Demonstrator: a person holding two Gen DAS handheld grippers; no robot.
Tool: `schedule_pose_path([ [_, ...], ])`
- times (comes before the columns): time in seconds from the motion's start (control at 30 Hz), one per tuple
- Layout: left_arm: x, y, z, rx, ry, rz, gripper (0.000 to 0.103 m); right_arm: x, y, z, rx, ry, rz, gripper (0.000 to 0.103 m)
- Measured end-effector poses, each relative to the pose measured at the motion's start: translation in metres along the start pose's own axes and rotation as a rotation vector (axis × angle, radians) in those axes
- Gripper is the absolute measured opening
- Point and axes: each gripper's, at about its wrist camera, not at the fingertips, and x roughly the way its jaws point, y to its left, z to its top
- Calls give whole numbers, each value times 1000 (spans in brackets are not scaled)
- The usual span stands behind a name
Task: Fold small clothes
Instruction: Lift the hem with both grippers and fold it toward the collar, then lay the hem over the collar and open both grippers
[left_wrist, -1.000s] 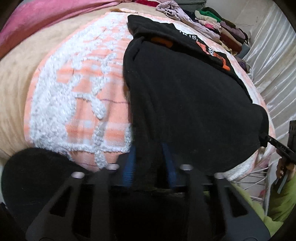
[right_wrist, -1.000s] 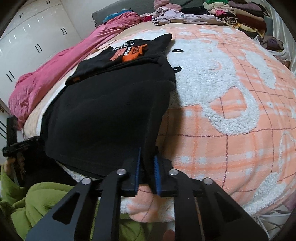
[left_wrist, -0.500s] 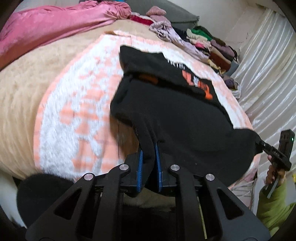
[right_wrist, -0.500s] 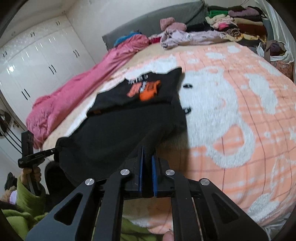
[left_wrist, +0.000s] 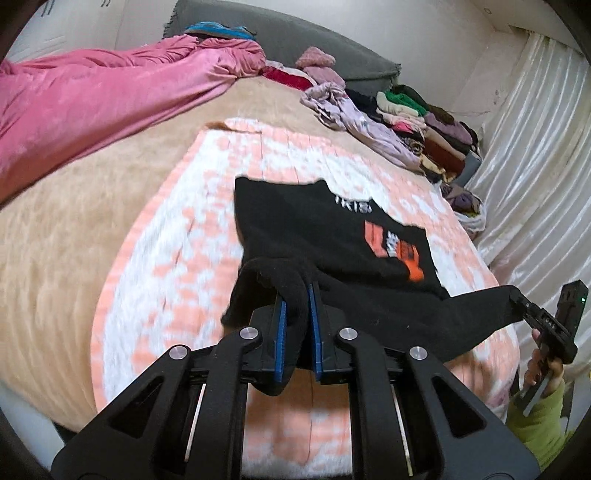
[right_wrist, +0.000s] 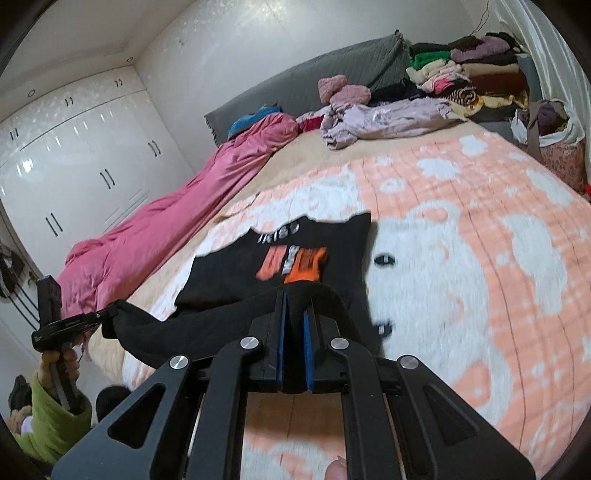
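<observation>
A small black top (left_wrist: 332, 229) with orange and white print lies on the orange and white blanket (left_wrist: 177, 258). My left gripper (left_wrist: 295, 299) is shut on one corner of its near hem and holds it lifted. My right gripper (right_wrist: 293, 304) is shut on the other hem corner, also lifted. The hem hangs stretched in the air between them, above the garment's printed half (right_wrist: 295, 258), which lies flat. Each view shows the other gripper at its edge: the right one (left_wrist: 517, 299) and the left one (right_wrist: 107, 314).
A pink quilt (left_wrist: 92, 96) lies along the left side of the bed. Piles of clothes (right_wrist: 461, 74) sit at the head by a grey headboard (right_wrist: 314, 74). White wardrobes (right_wrist: 74, 155) stand at the left, a curtain (left_wrist: 535, 166) at the right.
Both grippers have risen and pulled back, lifting the black top's near hem off the blanket and carrying it over toward the printed half. More of the room shows now.
</observation>
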Motion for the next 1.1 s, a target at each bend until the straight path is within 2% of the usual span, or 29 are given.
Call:
schedule_pose_path([
  [0.2, 28, 8, 34, -40, 5, 17, 6, 26, -9, 28, 4, -18, -24, 7],
  [0.57, 90, 32, 71, -144, 36, 49, 6, 112, -32, 66, 31, 54, -79, 7],
  [0.83, 130, 36, 85, -153, 70, 84, 6, 166, -65, 64, 123, 144, -147, 7],
  [1.1, 158, 51, 87, -179, 102, 91, 8, 185, -85, 54, 176, 189, -151, 9],
])
